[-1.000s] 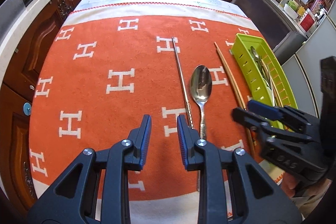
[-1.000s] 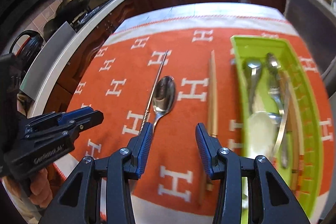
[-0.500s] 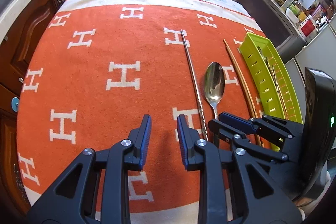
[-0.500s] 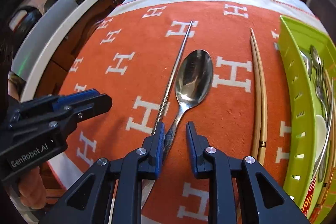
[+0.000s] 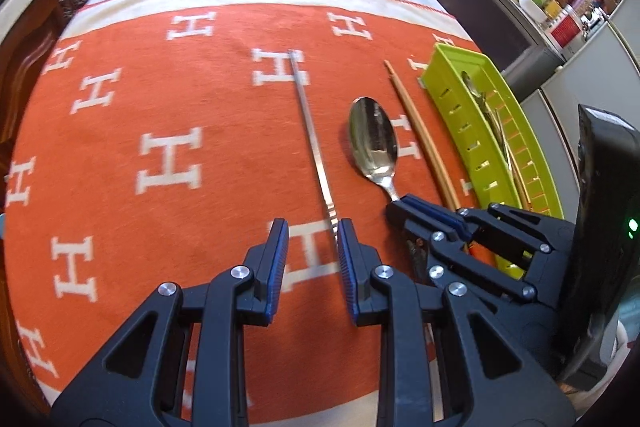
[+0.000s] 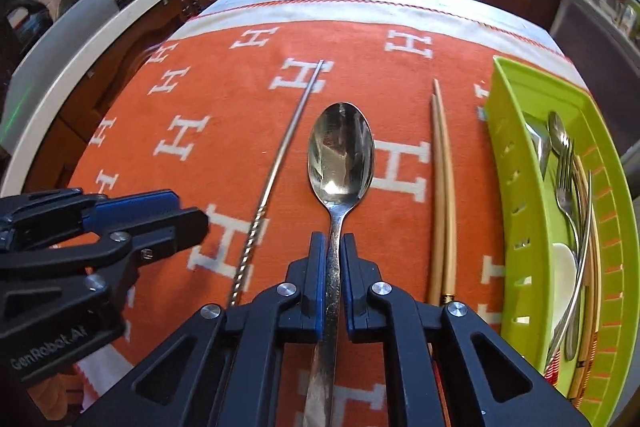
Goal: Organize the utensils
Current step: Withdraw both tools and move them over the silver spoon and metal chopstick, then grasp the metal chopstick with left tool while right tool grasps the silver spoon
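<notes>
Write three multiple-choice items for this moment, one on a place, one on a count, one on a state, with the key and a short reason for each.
1. Where does the green tray lie relative to the wooden chopsticks?
A. On their right in the right wrist view
B. Between them and the spoon
C. On top of them

2. How many loose metal chopsticks lie on the orange cloth?
A. None
B. One
C. Three

3. What is the right tool doing?
A. Hanging wide open over bare cloth
B. Shut on the spoon at its handle
C. Shut on the wooden chopsticks

Key: 1 A, the tray sits past the wooden pair at the cloth's right edge. 2 B, a single steel stick lies left of the spoon. 3 B, both blue pads flank and press the spoon's handle.
</notes>
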`<state>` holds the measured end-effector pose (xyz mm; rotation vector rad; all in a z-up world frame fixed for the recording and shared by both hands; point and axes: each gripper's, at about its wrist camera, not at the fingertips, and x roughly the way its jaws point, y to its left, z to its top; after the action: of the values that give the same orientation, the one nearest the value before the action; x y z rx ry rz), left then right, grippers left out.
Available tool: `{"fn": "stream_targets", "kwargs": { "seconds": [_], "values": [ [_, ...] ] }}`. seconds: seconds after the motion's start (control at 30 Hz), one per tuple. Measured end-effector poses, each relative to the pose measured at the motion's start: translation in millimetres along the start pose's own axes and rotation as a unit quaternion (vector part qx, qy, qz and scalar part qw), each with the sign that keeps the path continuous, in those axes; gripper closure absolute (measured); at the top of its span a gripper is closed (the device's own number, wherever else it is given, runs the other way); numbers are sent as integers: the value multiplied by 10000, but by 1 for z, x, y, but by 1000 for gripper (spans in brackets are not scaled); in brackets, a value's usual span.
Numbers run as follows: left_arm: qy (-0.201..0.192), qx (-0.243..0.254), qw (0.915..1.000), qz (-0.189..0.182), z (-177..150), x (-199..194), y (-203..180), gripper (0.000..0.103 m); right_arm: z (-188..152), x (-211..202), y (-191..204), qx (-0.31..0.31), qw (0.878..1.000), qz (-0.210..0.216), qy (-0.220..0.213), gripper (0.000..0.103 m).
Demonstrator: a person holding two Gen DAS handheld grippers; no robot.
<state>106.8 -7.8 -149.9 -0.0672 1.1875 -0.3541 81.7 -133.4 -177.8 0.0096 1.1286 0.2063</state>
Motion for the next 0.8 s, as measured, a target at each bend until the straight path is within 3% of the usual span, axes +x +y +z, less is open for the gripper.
{"fn": "stream_targets", "kwargs": {
  "seconds": [0.1, 0.3, 0.33, 0.37, 0.47, 0.63, 0.8],
  "values": [
    [46, 20, 10000, 44, 6, 10, -7, 67, -1, -1, -8, 143, 9997, 171, 25, 96],
    [173, -143, 9997, 62, 14, 27, -10, 66, -1, 0, -20, 366, 9980, 508, 84, 96],
    [199, -230, 9995, 40, 14, 29, -8, 69, -2, -1, -22, 384, 9977, 553, 88, 96],
    [157, -222, 9995, 129, 15, 29, -7, 81, -2, -1, -23, 402, 9974, 597, 85, 96],
    [103, -306, 9992, 245, 15, 30, 0, 99, 0, 2, -28, 576, 9951, 791, 134, 96],
    [64, -425, 9990, 134, 14, 30, 8, 99, 6, 5, -40, 943, 9898, 1043, 209, 96],
    [43, -376, 9991, 180, 11, 30, 6, 100, 22, 5, -51, 1269, 9869, 990, 91, 90]
  ]
}}
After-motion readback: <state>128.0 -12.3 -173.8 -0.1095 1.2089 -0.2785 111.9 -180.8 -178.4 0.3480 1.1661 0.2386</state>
